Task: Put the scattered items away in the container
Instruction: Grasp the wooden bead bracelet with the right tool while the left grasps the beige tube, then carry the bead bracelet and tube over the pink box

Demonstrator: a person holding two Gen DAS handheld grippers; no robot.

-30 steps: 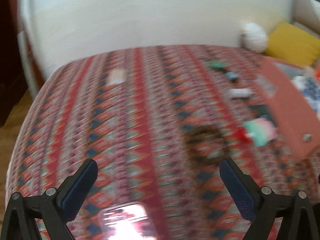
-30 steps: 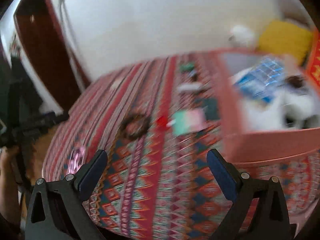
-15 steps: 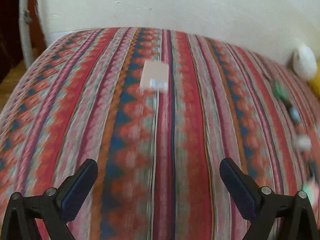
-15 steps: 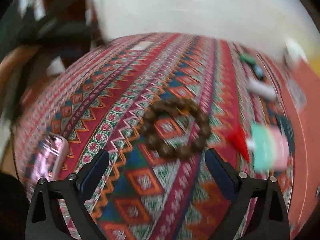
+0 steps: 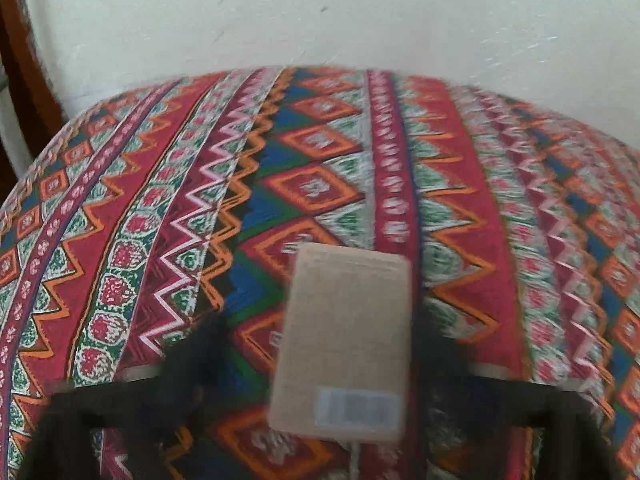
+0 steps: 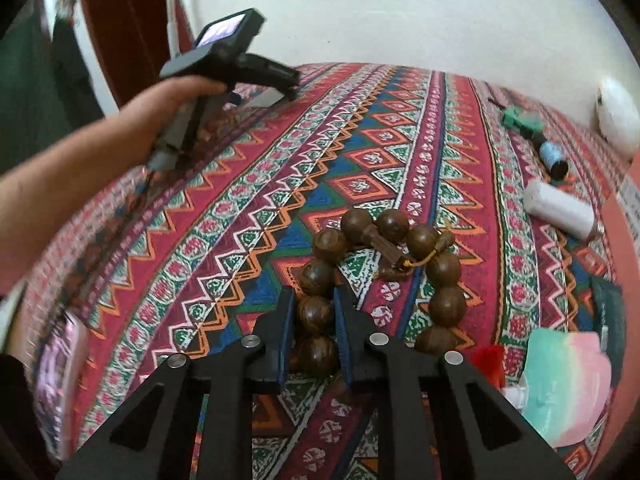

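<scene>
The patterned woven bedspread carries a ring of hard, glossy wooden beads near its middle; the right gripper pinches one bead between narrowed fingers, though the string likely hangs limp and swings. Towards the far-left edge, the left gripper straddles a light, stiff cardboard box; blur hides its grip.

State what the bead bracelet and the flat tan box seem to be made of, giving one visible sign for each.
Bead bracelet: probably polished wood, with brown grain streaks and a soft sheen on round beads. Flat tan box: likely plain cardboard, with a matte, even tan face and a printed barcode label near one end; blur leaves this open.
</scene>
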